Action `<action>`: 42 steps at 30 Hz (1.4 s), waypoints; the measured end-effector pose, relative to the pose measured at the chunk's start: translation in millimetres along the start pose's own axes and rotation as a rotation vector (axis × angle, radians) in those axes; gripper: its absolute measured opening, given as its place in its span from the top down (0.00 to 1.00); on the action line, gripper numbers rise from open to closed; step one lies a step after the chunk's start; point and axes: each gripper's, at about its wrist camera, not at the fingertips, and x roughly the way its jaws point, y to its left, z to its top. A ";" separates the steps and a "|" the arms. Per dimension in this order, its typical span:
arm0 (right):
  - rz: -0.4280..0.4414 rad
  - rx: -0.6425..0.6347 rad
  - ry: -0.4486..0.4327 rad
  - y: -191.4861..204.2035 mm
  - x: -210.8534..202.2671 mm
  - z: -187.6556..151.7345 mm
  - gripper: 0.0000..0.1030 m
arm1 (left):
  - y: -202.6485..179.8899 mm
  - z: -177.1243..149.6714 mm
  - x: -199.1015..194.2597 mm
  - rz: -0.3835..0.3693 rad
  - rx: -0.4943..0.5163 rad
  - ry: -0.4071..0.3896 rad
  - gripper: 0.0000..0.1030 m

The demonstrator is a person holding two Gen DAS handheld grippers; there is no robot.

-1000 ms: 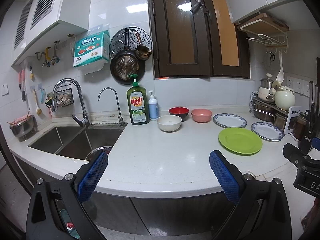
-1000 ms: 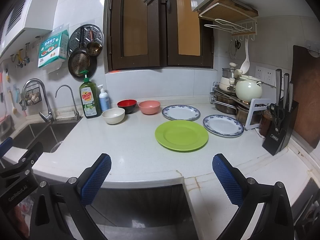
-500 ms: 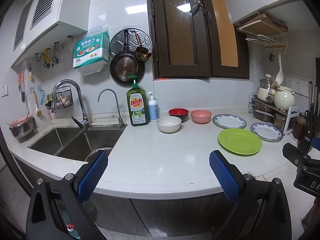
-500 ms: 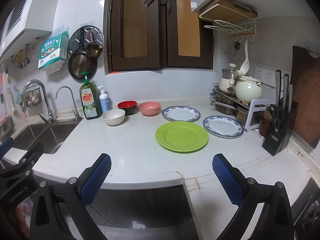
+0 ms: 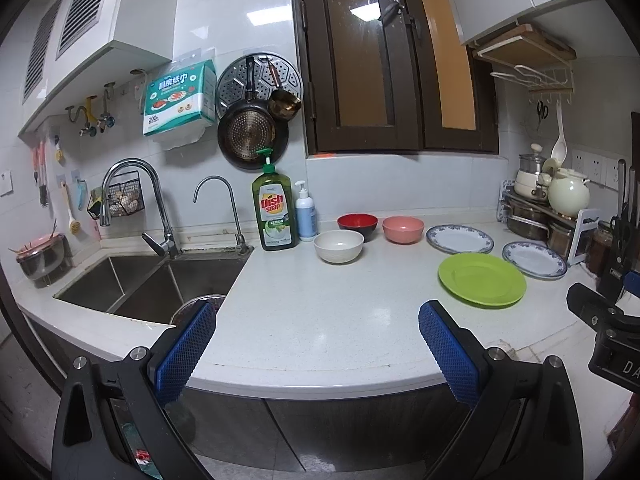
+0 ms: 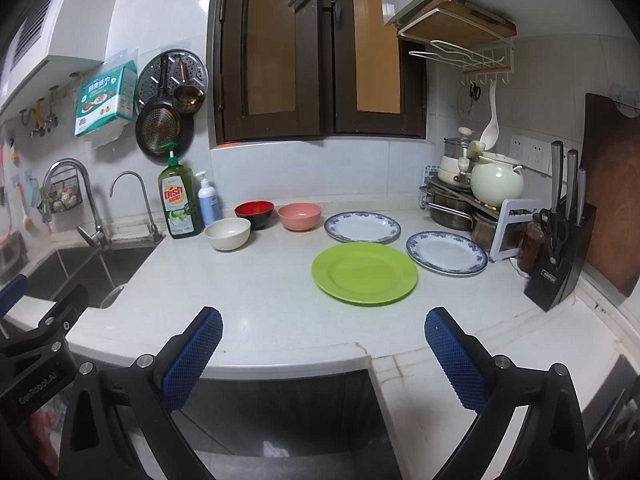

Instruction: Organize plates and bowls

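- My left gripper [image 5: 316, 344]: jaws spread wide, nothing between them, held off the front edge of the counter [image 5: 320, 304].
- My right gripper [image 6: 324, 348]: likewise wide apart and empty, also short of the counter edge.
- Green plate [image 6: 365, 273] lies flat mid-counter; two blue-rimmed plates [image 6: 362, 227] [image 6: 446, 253] just behind and right of it.
- White bowl [image 6: 227, 233], red bowl [image 6: 254, 213], pink bowl [image 6: 299, 216] upright near the dish soap bottle [image 6: 179, 203].
- Sink [image 5: 152, 284] at left.
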 end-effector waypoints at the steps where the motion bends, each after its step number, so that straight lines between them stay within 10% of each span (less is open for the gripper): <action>1: -0.004 0.003 0.004 1.3 1.6 0.0 0.01 | 1.3 0.4 3.7 -0.006 0.007 0.013 0.00; 21: -0.155 0.188 0.149 -21.2 87.2 9.1 0.01 | -44.7 36.6 119.9 -0.219 0.143 0.079 0.00; 30: -0.202 0.198 0.165 -67.8 183.8 39.9 0.01 | -113.5 72.6 209.1 -0.249 0.200 0.063 0.00; 42: -0.201 0.243 0.280 -133.1 305.7 42.6 0.05 | -194.2 63.2 323.6 -0.301 0.229 0.247 0.05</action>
